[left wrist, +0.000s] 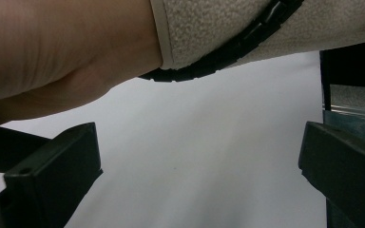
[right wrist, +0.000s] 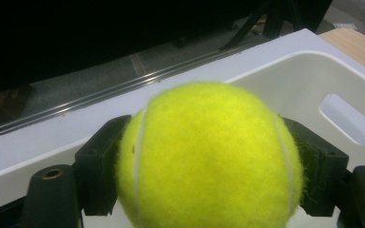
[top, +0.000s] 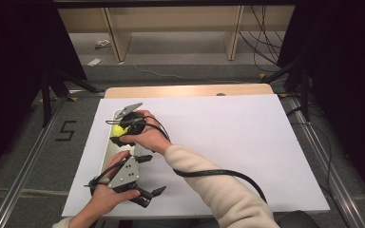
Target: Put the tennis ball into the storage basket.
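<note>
A yellow tennis ball (top: 119,129) (right wrist: 209,156) is clamped between the black jaws of my right gripper (top: 121,130) (right wrist: 208,166), held just above the far part of a long white tray (top: 108,154) (right wrist: 285,80) at the left of the white board. The right hand reaches across from the right, its cable trailing over the cream sleeve (top: 218,185). My left gripper (top: 152,175) (left wrist: 199,180) is near the board's front edge beside the tray. Its jaws stand wide open with nothing between them, pointing toward the right forearm (left wrist: 247,28).
The white board (top: 228,142) covers most of the wooden table (top: 185,90). The tray has a slot handle in its end wall (right wrist: 349,126). Metal rails (top: 24,161) run along both sides, with dark floor, stands and cables beyond.
</note>
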Available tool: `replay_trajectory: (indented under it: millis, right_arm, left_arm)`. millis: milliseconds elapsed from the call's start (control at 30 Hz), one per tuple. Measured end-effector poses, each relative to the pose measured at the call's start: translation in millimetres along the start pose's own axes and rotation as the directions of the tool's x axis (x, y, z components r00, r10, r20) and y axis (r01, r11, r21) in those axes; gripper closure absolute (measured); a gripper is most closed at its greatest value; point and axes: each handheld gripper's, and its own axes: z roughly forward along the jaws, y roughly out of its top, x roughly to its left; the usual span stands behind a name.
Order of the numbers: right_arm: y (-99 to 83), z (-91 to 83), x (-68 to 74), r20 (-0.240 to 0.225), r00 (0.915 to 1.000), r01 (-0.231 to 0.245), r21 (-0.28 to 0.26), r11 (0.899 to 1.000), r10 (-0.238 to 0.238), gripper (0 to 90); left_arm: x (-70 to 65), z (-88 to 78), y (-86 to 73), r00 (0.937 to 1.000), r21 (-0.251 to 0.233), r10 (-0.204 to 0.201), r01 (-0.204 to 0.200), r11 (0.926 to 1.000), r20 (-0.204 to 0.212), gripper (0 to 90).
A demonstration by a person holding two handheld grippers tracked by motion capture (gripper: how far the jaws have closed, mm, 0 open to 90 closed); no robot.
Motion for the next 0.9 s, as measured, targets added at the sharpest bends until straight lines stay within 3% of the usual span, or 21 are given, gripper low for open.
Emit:
replay_trajectory:
  millis: [900]
  right_arm:
    - [-2.6, 4.0, 1.4, 0.001, 1.0000, 0.007, 0.012, 1.000, -0.007, 24.9]
  left_arm:
    - [0.0, -0.1, 0.0, 1.0000, -0.001, 0.000, 0.000, 1.0000, 0.001, 0.0]
